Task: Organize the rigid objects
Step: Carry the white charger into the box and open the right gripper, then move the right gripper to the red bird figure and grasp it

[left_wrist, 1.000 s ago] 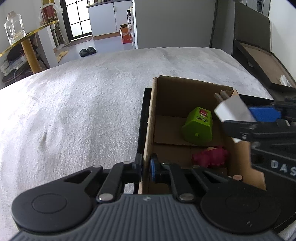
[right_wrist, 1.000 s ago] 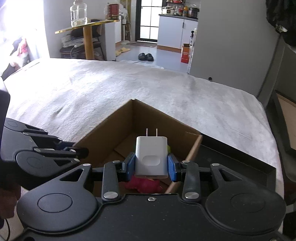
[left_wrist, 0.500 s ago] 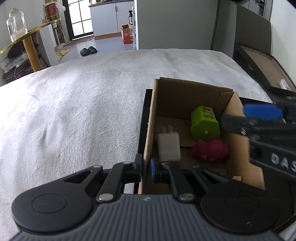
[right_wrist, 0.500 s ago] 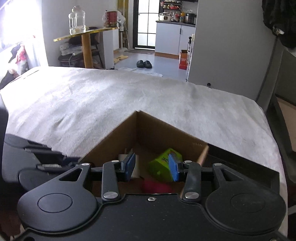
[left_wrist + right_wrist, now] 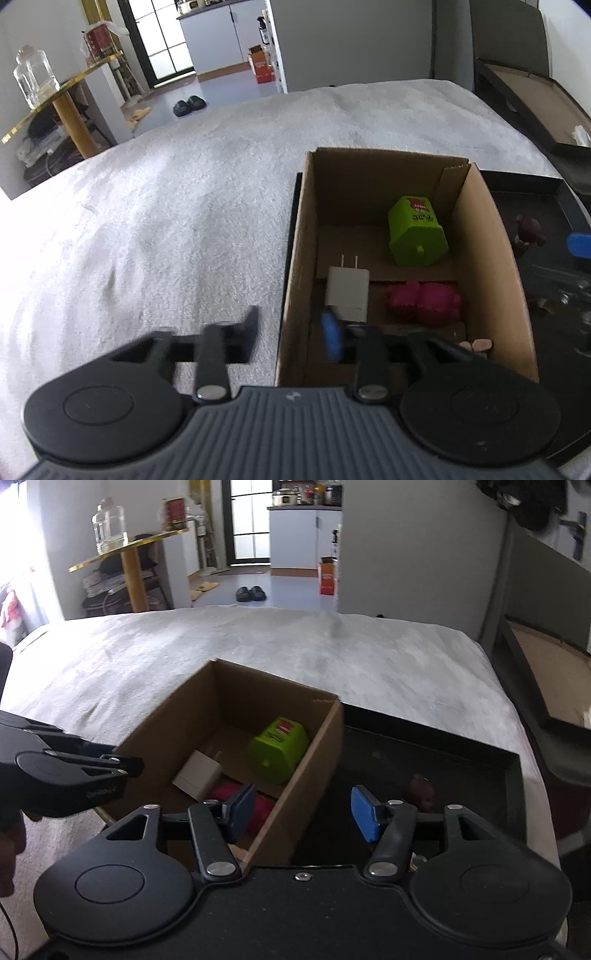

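Observation:
An open cardboard box (image 5: 295, 258) (image 5: 317, 760) stands on a white-covered bed. Inside lie a white plug charger (image 5: 347, 290) (image 5: 197, 775), a green toy block (image 5: 415, 232) (image 5: 279, 749) and a pink toy (image 5: 424, 301) (image 5: 258, 808). My left gripper (image 5: 291, 332) is open, straddling the box's near left wall. My right gripper (image 5: 303, 812) is open and empty, straddling the box's right wall, one finger over the box and one over the black tray (image 5: 461, 760). A dark brown figurine (image 5: 419, 790) (image 5: 528, 230) lies in the tray.
The black tray (image 5: 535, 184) sits under and to the right of the box. A second black box lid (image 5: 524, 99) stands at the far right. The white cover (image 5: 166, 221) stretches left and beyond. A gold side table (image 5: 129, 550) with a glass jar stands off the bed.
The right gripper opened and dropped the white charger into the box, then shifted right over the box wall and tray. The left gripper opened from shut on the box wall.

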The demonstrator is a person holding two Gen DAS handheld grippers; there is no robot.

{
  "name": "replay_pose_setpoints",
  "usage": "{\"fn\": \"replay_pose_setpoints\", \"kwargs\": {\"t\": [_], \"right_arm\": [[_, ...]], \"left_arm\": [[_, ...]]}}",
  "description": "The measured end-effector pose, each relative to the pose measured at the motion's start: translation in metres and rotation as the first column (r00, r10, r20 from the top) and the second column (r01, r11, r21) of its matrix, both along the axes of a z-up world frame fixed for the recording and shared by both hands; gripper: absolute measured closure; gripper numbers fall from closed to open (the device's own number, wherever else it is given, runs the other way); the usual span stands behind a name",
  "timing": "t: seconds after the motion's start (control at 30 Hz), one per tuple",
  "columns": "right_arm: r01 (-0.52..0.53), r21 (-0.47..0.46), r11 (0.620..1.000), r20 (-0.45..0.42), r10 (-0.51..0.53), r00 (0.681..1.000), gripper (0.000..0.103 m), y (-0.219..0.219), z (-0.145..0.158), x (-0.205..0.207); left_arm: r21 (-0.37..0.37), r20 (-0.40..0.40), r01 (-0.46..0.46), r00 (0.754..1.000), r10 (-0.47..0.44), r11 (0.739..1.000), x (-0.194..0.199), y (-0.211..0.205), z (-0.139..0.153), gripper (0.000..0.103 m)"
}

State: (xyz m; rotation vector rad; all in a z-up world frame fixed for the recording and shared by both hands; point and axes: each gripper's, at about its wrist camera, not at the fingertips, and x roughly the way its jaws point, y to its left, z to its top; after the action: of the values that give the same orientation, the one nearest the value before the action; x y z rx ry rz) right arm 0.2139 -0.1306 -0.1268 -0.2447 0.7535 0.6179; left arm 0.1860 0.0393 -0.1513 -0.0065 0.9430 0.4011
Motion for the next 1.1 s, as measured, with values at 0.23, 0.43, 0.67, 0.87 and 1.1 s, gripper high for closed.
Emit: {"fn": "replay_pose_setpoints", "kwargs": {"t": [0.23,0.43,0.67,0.87,1.1], "right_arm": [[0.035,0.014,0.999,-0.019,-0.035,0.999,0.038,-0.021,-0.006,0.003],[0.070,0.012,0.998,-0.029,-0.069,0.997,0.033,-0.039,-0.015,0.010],[0.107,0.005,0.994,-0.070,-0.106,0.992,0.031,-0.058,-0.032,0.023],[0.111,-0.001,0.994,-0.106,-0.110,0.988,0.031,-0.064,-0.050,0.037],[0.119,-0.018,0.993,-0.148,-0.120,0.982,0.032,-0.059,-0.073,0.056]], "left_arm": [[0.056,0.024,-0.011,1.000,0.009,0.998,0.001,-0.011,0.011,0.024],[0.086,0.019,0.023,1.000,-0.024,0.996,0.010,-0.026,0.011,0.017],[0.134,-0.004,0.026,1.000,-0.026,0.991,0.019,-0.033,0.006,0.013],[0.162,-0.037,0.033,0.999,-0.028,0.986,0.029,-0.036,-0.003,0.012],[0.183,-0.069,0.020,0.998,-0.007,0.983,0.037,-0.033,-0.011,0.012]]}}
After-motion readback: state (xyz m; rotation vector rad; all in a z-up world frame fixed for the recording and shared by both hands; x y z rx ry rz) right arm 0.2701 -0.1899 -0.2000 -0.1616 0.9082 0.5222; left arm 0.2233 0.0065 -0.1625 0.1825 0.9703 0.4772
